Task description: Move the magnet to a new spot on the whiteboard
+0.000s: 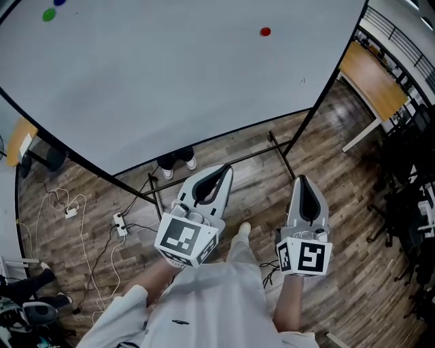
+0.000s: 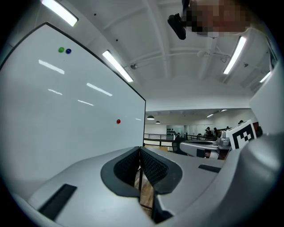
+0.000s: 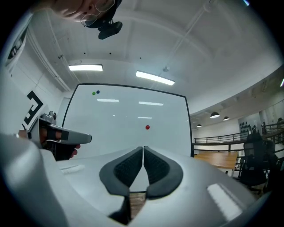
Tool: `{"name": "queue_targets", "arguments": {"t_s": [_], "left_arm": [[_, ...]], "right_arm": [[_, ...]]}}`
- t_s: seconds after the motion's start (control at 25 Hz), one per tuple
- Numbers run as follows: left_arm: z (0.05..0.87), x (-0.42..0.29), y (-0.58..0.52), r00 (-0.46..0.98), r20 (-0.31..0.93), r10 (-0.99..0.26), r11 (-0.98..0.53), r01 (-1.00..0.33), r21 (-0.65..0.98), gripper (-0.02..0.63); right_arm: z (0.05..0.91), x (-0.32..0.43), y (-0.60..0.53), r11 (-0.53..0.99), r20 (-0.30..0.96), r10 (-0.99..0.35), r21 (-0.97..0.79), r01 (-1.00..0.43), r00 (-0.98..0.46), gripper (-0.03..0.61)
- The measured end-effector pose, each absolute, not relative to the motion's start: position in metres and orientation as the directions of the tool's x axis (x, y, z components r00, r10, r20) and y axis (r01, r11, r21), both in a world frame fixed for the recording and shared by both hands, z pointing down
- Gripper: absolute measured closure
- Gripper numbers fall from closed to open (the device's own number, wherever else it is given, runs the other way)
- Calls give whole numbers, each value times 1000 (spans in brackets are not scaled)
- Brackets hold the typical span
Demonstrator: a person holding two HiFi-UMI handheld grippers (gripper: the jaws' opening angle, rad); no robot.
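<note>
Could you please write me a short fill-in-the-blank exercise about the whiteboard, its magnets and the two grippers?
1. The magnet that sits apart from the other two on the whiteboard is ____ in colour.
2. The green magnet and the blue magnet sit close together near the board's upper ____ corner.
3. The left gripper and the right gripper hold nothing, and the jaws of both are ____.

Missing words: red; left; shut.

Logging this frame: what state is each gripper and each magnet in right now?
Left gripper: shut, empty, clear of the whiteboard.
Right gripper: shut, empty, clear of the whiteboard.
Red magnet: stuck on the whiteboard, alone, untouched.
Green magnet: stuck on the whiteboard, untouched.
Blue magnet: stuck on the whiteboard beside the green one.
</note>
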State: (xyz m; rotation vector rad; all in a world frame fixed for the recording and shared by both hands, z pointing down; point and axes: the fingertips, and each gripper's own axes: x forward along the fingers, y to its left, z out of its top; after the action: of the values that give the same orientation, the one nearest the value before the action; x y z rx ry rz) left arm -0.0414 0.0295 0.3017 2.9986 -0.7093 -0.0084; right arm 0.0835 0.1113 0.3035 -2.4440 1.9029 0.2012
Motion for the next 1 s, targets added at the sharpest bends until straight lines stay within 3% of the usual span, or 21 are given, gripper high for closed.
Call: {"name": "queue_targets", "arguments": {"t_s": [0.28,0.56,1.0], "left_arm": [[288,58,-20,887,26,-462,-886,-462,34,607],[284,118,-51,882,33,-471,-881,-472,22,607],[276,113,-99,837,7,-547,-836,-547,37,607]], "right_arm": [[293,178,53,-210,-136,-969,11,-978,207,574],[290,220,12,-152,-139,-979,12,-988,149,574],[284,225,-38,-82,-141,-987,30,-996,77,574]]}}
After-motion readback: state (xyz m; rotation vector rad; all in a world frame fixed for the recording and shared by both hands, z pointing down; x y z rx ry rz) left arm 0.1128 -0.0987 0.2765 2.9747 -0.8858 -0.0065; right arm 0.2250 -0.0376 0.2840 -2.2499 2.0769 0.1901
